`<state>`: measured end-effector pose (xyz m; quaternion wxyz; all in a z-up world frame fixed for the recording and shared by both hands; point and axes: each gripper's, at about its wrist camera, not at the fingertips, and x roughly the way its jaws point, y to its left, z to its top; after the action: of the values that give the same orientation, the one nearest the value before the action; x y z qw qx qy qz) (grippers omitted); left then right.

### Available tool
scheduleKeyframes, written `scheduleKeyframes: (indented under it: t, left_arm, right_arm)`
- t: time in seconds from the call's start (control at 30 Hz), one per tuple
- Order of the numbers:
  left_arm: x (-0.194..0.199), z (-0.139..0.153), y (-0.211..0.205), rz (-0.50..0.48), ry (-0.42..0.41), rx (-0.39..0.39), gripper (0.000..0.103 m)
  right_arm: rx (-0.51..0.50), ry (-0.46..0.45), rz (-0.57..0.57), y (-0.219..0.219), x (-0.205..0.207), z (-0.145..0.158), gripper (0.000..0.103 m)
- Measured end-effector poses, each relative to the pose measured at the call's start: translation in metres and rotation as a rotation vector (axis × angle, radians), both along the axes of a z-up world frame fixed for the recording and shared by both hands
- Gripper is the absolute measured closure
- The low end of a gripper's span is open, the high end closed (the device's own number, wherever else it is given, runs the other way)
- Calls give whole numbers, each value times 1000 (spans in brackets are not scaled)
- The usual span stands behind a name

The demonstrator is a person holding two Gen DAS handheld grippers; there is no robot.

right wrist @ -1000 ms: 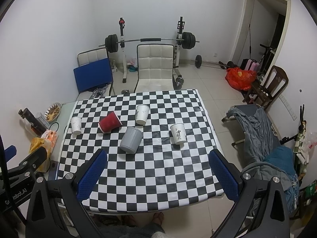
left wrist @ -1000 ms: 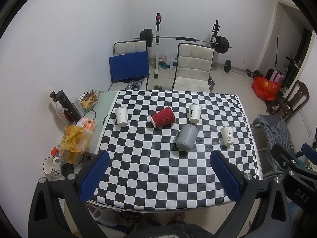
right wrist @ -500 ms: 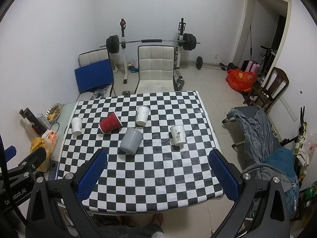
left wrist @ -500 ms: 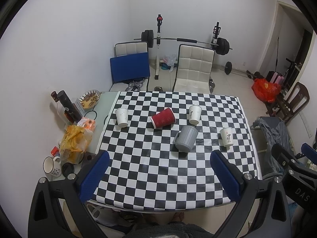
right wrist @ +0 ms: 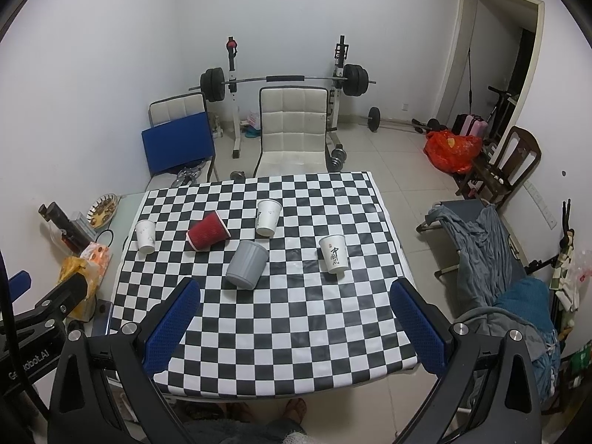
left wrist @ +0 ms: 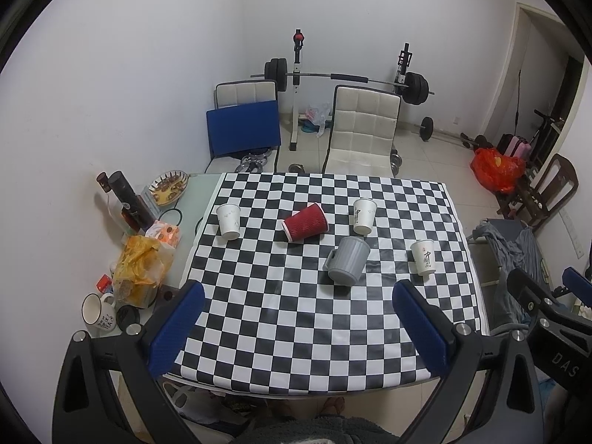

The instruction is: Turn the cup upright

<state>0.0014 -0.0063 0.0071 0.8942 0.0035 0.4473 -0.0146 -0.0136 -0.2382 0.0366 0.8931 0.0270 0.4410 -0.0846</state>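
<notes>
A red ribbed paper cup (left wrist: 306,222) (right wrist: 207,231) lies on its side on the checkered table (left wrist: 296,314) (right wrist: 296,333). A grey mug (left wrist: 347,264) (right wrist: 247,264) stands upside down near the middle. Three white paper cups stand upright: one at the left (left wrist: 228,221) (right wrist: 145,235), one at the back (left wrist: 363,216) (right wrist: 268,217), one at the right (left wrist: 423,258) (right wrist: 334,258). My left gripper (left wrist: 298,327) and right gripper (right wrist: 296,323) are both open and empty, held high above the table's near edge, far from the cups.
A side surface at the left holds a dark bottle (left wrist: 129,199), a snack bowl (left wrist: 168,187), a yellow bag (left wrist: 138,270) and a white mug (left wrist: 97,310). Two chairs (left wrist: 360,129) and a barbell rack stand behind the table. A cot with clothes (right wrist: 492,244) is at the right.
Both views have pulled back and up very slightly. The cups and the mug have not moved, and both grippers remain open.
</notes>
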Motion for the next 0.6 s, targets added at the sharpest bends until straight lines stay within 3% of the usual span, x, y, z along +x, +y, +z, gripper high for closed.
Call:
scheduleKeyframes:
  t: [0.43, 0.47, 0.6]
  left_arm:
    - [-1, 0, 0, 1, -3, -2, 0]
    - [0, 0, 0, 2, -3, -2, 0]
    - [0, 1, -2, 4, -7, -2, 0]
  right_arm:
    - [2, -4, 2, 1, -1, 2, 0]
    - [1, -4, 3, 3, -1, 16, 0]
    - [2, -4, 3, 2, -1, 16, 0]
